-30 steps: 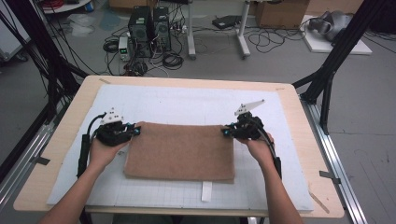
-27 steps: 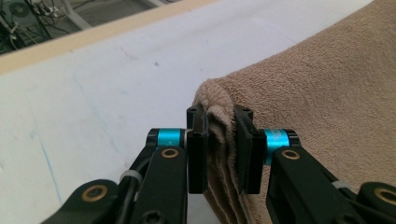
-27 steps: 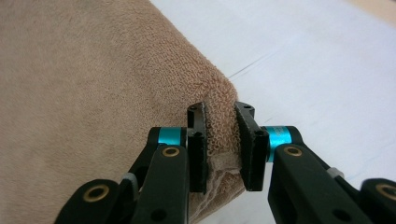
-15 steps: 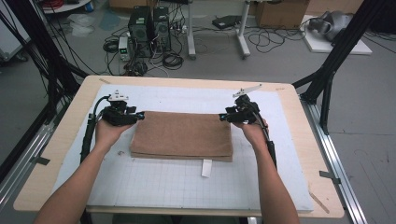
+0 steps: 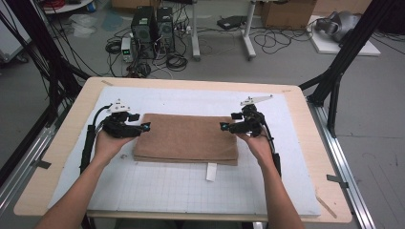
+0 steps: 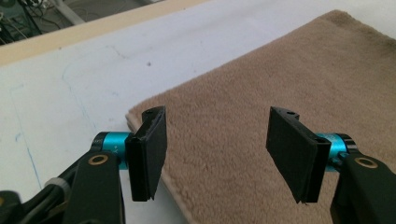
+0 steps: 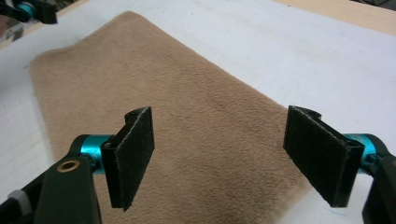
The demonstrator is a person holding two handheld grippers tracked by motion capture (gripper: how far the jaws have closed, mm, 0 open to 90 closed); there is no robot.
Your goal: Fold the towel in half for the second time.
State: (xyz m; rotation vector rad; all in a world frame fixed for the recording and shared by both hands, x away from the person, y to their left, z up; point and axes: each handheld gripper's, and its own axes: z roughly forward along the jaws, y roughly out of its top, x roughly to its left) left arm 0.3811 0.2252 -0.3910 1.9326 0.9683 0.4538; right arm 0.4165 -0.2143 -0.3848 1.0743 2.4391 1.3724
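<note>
From the high view, the folded brown towel [image 5: 187,138] lies flat in the middle of the white mat [image 5: 191,191], a white tag [image 5: 211,171] poking out under its near edge at 6 o'clock. My left gripper [image 5: 144,126] sits at the towel's 9 o'clock end, my right gripper [image 5: 223,127] at its 3 o'clock end. At this distance I cannot make out the jaw gaps, and my hands cover the gripper bodies from behind. The towel's lower layers are hidden under the top fold.

In the left gripper view, my left gripper [image 6: 217,149] has 2 jaws standing apart, released, having just been opening; nothing is pinched between them. The towel [image 6: 261,93] runs off toward 1 o'clock, its corner tucked behind the left pad at 9 o'clock and its far end cut off by the frame.

In the right gripper view, my right gripper [image 7: 219,156] is likewise let go, jaws just spread wide over the towel [image 7: 187,107], pads clear of the pile. At 11 o'clock a blurred sliver of the other gripper [image 7: 35,10] is cut off by the frame.
</note>
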